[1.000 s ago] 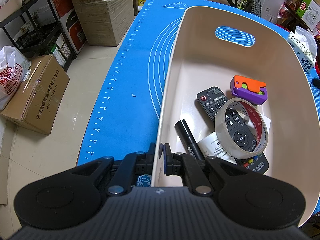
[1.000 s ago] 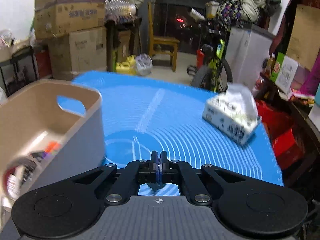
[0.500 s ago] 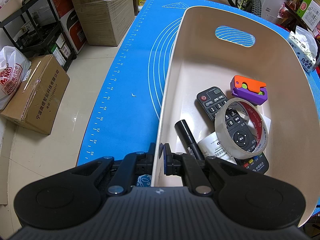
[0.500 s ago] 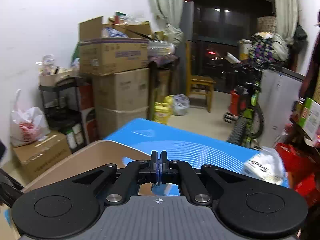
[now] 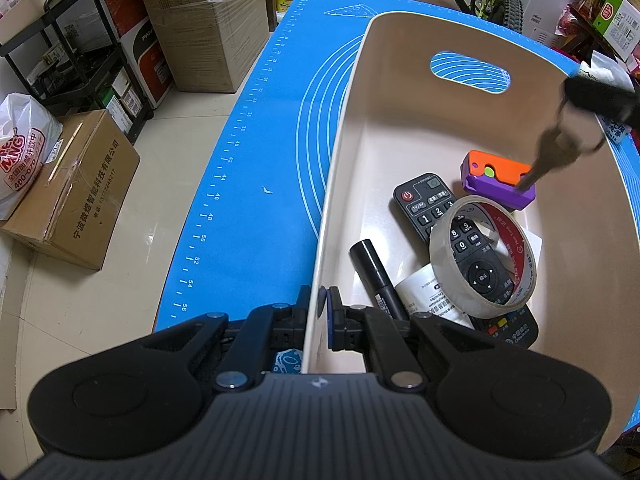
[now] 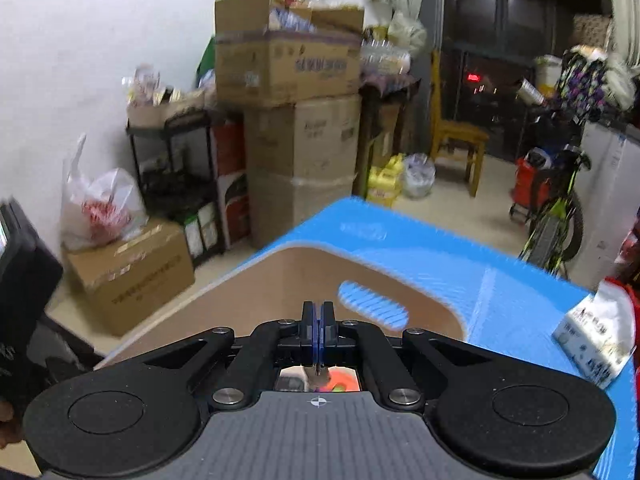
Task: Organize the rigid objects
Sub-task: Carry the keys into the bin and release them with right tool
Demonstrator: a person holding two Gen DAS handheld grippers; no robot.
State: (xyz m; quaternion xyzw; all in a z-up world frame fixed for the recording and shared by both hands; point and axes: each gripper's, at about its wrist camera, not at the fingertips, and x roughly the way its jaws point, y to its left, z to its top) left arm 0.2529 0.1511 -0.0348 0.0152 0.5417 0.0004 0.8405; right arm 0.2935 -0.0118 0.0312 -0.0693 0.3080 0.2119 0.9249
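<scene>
A beige bin [image 5: 348, 128] stands on the blue mat [image 5: 272, 140]. In it lie a black remote [image 5: 432, 208], a clear tape roll [image 5: 480, 256], a black marker [image 5: 376, 276], a white paper slip [image 5: 428, 292] and an orange and purple block [image 5: 496, 180]. My left gripper [image 5: 320, 312] is shut on the bin's near rim. My right gripper [image 6: 318, 332] is shut on a metal key with a ring [image 5: 556, 152], which hangs blurred over the bin's right side above the block. The bin [image 6: 280, 280] also shows in the right wrist view.
A tissue pack [image 6: 592, 336] lies on the mat right of the bin. Cardboard boxes [image 5: 68, 188], a black shelf rack [image 5: 80, 52] and a white bag [image 5: 24, 148] stand on the floor at the left. A bicycle [image 6: 556, 216] and a wooden chair [image 6: 460, 144] are behind.
My right gripper has swung left from over the mat to above the bin, and the key now hangs into the left wrist view. The left gripper and bin have not moved.
</scene>
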